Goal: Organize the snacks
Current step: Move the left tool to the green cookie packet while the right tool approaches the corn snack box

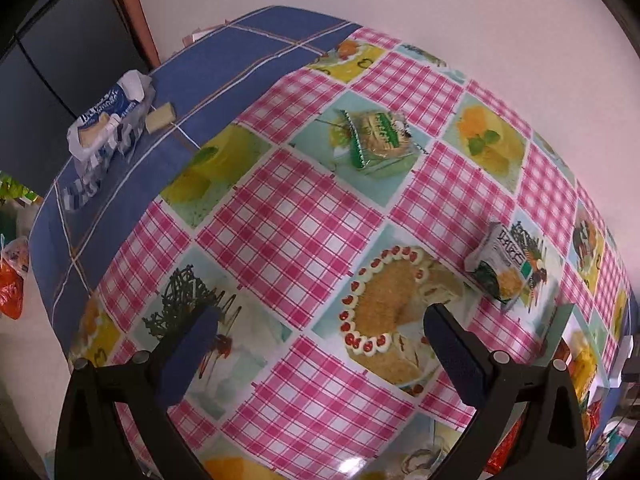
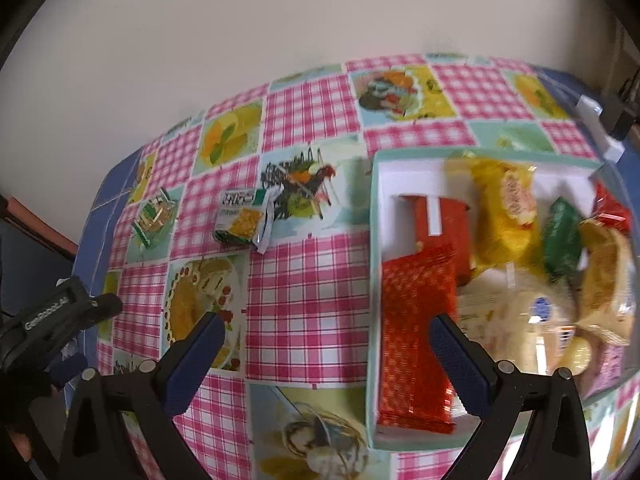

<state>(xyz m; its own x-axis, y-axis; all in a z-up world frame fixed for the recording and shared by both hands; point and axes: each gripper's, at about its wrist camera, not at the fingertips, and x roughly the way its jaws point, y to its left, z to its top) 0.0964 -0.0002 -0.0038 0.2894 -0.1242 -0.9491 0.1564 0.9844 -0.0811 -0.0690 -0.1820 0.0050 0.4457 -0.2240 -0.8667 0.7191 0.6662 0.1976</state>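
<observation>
Two small snack packets lie on the pink checked tablecloth (image 1: 280,232). A green cracker packet (image 1: 378,140) (image 2: 154,216) sits toward the wall. A green-and-white packet (image 1: 506,266) (image 2: 242,222) lies nearer, ahead and to the right of my left gripper (image 1: 320,332), which hovers open and empty above the cloth. My right gripper (image 2: 326,336) is open and empty too, beside the left wall of a pale green box (image 2: 374,280). The box holds a red packet (image 2: 416,340), a yellow packet (image 2: 504,216), a green packet (image 2: 562,236) and other wrapped snacks.
On the blue cloth (image 1: 224,60) at the far left lie an opened blue-and-white biscuit pack (image 1: 108,120) and a loose wafer piece (image 1: 161,118). A white wall backs the table. The other gripper's black body (image 2: 48,320) shows at the right wrist view's left edge. Bags (image 1: 12,272) sit on the floor.
</observation>
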